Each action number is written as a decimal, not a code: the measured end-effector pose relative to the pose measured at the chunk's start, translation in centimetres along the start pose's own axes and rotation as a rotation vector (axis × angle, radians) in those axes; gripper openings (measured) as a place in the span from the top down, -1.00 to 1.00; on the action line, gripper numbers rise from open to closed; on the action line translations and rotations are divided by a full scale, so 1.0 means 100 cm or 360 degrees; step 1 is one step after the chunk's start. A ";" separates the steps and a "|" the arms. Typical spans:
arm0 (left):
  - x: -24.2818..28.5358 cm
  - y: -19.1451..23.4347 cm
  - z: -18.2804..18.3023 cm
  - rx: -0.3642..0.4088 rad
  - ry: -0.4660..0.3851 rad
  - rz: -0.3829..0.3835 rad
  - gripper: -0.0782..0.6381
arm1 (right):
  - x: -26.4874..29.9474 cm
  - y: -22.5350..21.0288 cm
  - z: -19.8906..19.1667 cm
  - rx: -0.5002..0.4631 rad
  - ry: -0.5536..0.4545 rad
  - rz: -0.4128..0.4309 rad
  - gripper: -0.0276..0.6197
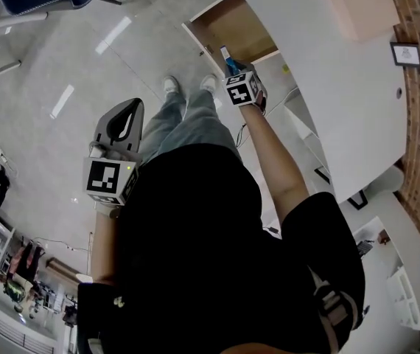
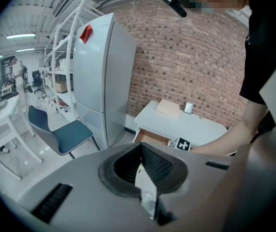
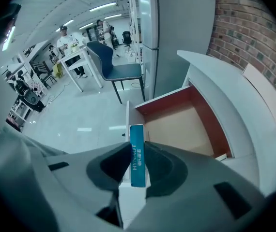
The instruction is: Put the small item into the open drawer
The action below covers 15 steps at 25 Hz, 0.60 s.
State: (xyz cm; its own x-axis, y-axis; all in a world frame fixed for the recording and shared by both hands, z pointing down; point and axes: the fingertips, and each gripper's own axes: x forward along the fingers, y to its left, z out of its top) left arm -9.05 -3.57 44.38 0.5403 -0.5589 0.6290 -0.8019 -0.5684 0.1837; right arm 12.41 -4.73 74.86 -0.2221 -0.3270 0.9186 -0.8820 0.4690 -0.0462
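Seen from the head camera, the left gripper [image 1: 130,109] hangs at the middle left of the frame beside the person's leg, its jaws closed tip to tip with nothing between them. It is well apart from the work. At upper centre, the right gripper [image 1: 232,68] points steeply down, clamped on a small blue box [image 3: 137,156] held upright on its narrow edge. In the right gripper view the box sits at the near front edge of the open drawer [image 3: 184,127], whose bare wooden floor spreads toward the right of the frame under the white cabinet top [image 3: 225,91].

The step in hand appears to be the approach to the drawer. To do it well, the box likely needs carrying further right in that view, past the drawer's front panel and over its floor. It should then be lowered close to the wood before the jaws part, so it does not drop outside or topple.
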 end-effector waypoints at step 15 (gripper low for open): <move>-0.022 0.011 -0.038 -0.0147 0.0075 0.0142 0.77 | 0.077 0.010 -0.024 -0.0125 0.0237 0.0049 0.62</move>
State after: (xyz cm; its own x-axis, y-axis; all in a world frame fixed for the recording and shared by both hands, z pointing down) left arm -12.04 -0.64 46.11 0.4550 -0.5747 0.6802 -0.8675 -0.4585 0.1930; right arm 10.80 -4.85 82.87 -0.1796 -0.1890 0.9654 -0.8393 0.5414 -0.0501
